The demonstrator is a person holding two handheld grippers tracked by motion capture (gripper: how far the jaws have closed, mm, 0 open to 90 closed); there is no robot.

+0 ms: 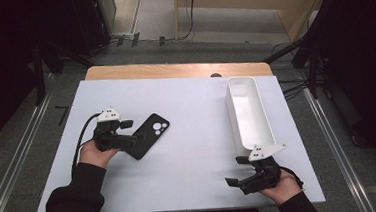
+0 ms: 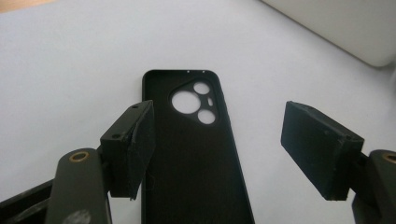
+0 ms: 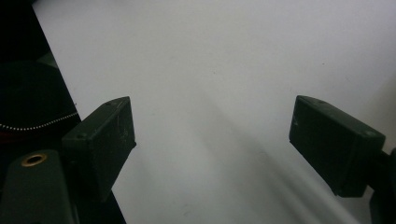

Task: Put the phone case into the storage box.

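High view first: we see the white table (image 1: 188, 136), the largest thing, and on its right side, near two o'clock from the centre, a long white bin (image 1: 246, 113) that looks empty. At about nine o'clock from the centre lies the black phone case (image 1: 147, 135), flat, with its open side up and its camera holes toward one o'clock.

We hold the left gripper (image 1: 128, 140) right at the lower end of the case. In the left gripper view its jaws stand released and wide apart, one on each side of the phone case (image 2: 196, 154); the left pad seems to be just beside the case's edge, but we cannot tell if it touches. The camera holes point to twelve o'clock there, away from the jaws.

The right gripper (image 1: 241, 175) rests at about five o'clock from the centre, well apart from the case and near the closer end of the bin. Its jaws are also released, with bare table (image 3: 224, 93) between them.

We judge the case to be very light, thin and a little flexible, probably soft plastic or rubber, so it is not fragile. Because it lies flat, it may slide on the smooth table when pushed. We think the best hold is across its two long sides, near the lower end, with the jaws lowered to the table before closing, so the thin walls do not slip out.
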